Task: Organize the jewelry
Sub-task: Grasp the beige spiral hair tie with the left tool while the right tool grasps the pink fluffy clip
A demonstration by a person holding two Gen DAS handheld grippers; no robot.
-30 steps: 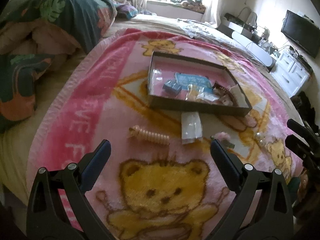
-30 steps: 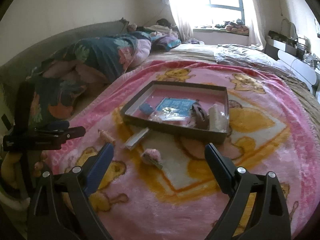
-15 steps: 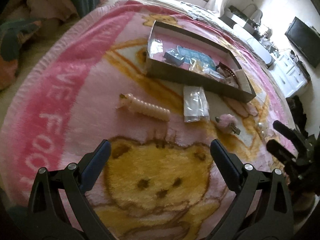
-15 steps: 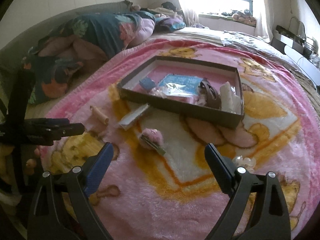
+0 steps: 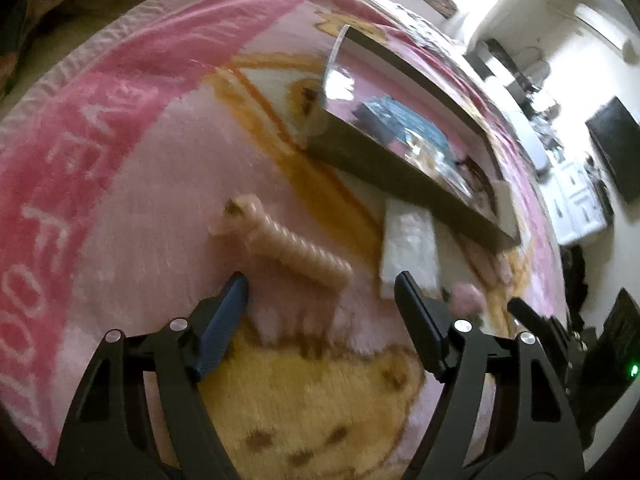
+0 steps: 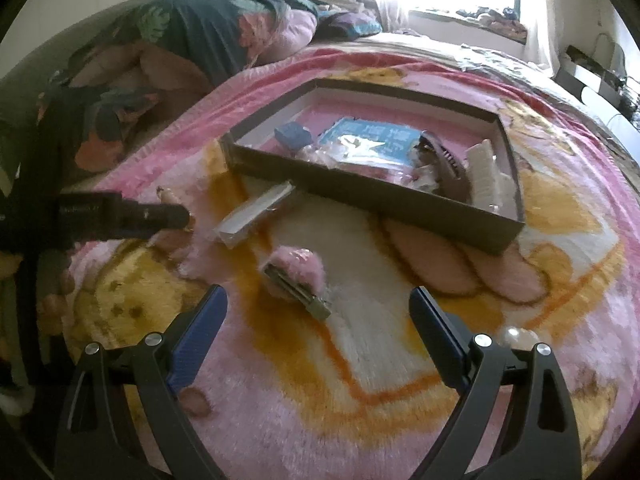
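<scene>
Left wrist view: we've got the left gripper (image 5: 320, 284) low over the blanket (image 5: 120, 184), jaws spread wide, nothing between them. Coil band (image 5: 288, 240) lies just ahead of the tips, slightly twd the left finger, long axis running diagonal from upper left to lower right, so roughly across the gap. Looks like a short push fwd puts it between the jaws.

Right gripper (image 6: 318, 312) also spread, empty, pointed at the pink clip (image 6: 296, 276), near its tips. Tray (image 6: 376, 196) sits beyond both. For the band, left is clearly nearer; we'd say right takes the clip.
</scene>
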